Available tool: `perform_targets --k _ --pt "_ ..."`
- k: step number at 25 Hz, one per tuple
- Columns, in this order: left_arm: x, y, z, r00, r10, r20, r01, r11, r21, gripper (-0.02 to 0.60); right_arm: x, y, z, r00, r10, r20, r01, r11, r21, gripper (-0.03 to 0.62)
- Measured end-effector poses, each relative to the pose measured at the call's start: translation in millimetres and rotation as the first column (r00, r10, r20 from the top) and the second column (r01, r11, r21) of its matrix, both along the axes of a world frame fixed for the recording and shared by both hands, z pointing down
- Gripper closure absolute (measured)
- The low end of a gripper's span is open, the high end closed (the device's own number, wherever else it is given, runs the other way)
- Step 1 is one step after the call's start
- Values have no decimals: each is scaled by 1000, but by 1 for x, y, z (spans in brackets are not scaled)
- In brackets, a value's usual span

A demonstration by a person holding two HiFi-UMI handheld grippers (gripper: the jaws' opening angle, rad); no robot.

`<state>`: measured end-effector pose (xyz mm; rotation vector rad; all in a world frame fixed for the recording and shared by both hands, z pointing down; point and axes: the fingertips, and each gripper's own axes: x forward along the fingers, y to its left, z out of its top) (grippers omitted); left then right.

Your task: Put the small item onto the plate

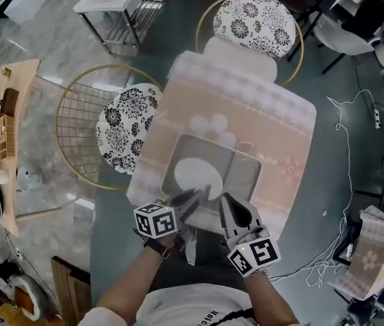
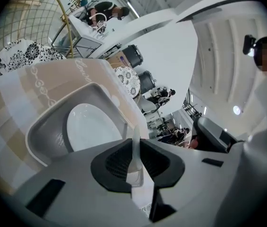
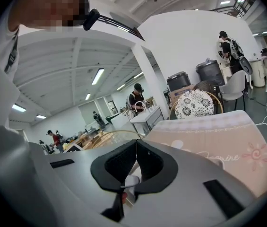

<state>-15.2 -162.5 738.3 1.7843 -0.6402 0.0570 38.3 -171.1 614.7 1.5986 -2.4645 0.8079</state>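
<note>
Left hand-held gripper (image 2: 135, 148) is pinching the small item (image 2: 135, 131), a thin white piece that is standing up between its two black pads. In the head view, the left hand-held gripper is hanging over the near side of the gray tray (image 1: 246, 172), right at the 6 o'clock edge of the white plate (image 1: 195, 175). The small item is sitting in the jaws and is not lying on the plate. The plate is lying inside the tray, and the tray is resting on the tabletop (image 1: 280, 124), which is wearing a pink and white cloth. The right hand-held gripper (image 1: 232, 208) is hovering just beside the left one, at about 4 o'clock of the plate. Its jaws are pressing together at the tips and are holding nothing. A flowery chair (image 1: 256, 15) is standing at 12 o'clock of the tabletop, and a second flowery chair (image 1: 125, 129) is standing at 9 o'clock.
</note>
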Motion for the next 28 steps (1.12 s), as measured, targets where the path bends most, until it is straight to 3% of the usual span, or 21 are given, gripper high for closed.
perform_targets --k 14,17,22,25,28 --pt "13 -18 38 997 69 27 -68 997 -37 531 0 -6 14 1000 8 9 -8 1000 3 580" --pt "13 -20 40 992 96 82 -95 995 -13 531 -1 -6 17 1000 4 7 -4 1000 -5 580" --pt "11 -21 45 982 129 139 -130 991 1 440 -6 -8 19 1000 -9 14 9 1000 -14 580" --pt "7 -24 45 964 151 221 -163 986 36 368 -10 -8 19 1000 -17 19 17 1000 -18 580" --pt "4 -24 45 941 177 289 -201 978 57 338 -12 -9 19 1000 -18 19 19 1000 -23 580"
